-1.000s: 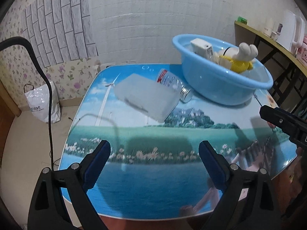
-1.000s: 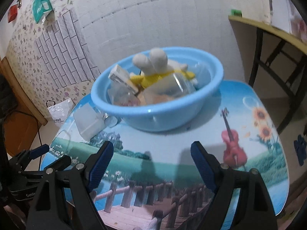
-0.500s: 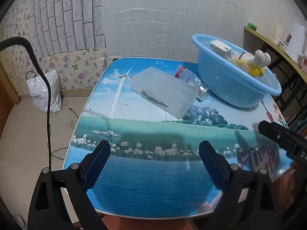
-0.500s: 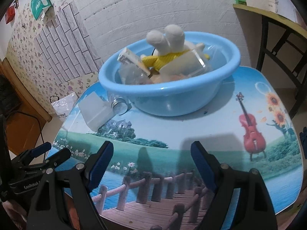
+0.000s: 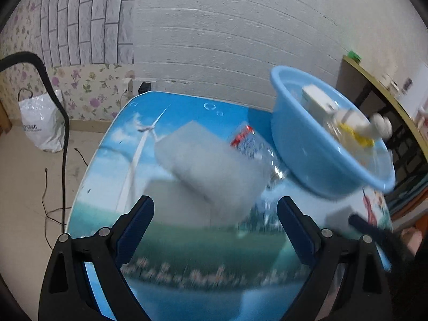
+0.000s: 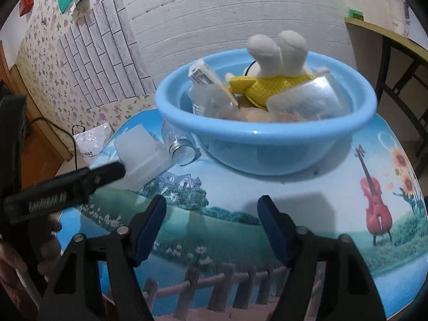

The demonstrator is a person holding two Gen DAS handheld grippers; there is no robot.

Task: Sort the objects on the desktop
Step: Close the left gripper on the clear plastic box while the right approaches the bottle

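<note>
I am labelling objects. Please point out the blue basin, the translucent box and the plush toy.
blue basin [image 6: 267, 144]: right wrist view, front outer wall.
translucent box [image 5: 211, 165]: left wrist view, top face.
plush toy [image 6: 264, 85]: right wrist view, yellow garment.

Blue basin [image 6: 267, 144] on the table is stuffed: white plush toy [image 6: 275, 53] in a yellow top, a small carton [image 6: 203, 73], clear containers. Frosted plastic box [image 5: 211, 168] lies flat beside it, with a clear bottle [image 6: 179, 147] on its side in between, touching the basin.
</note>
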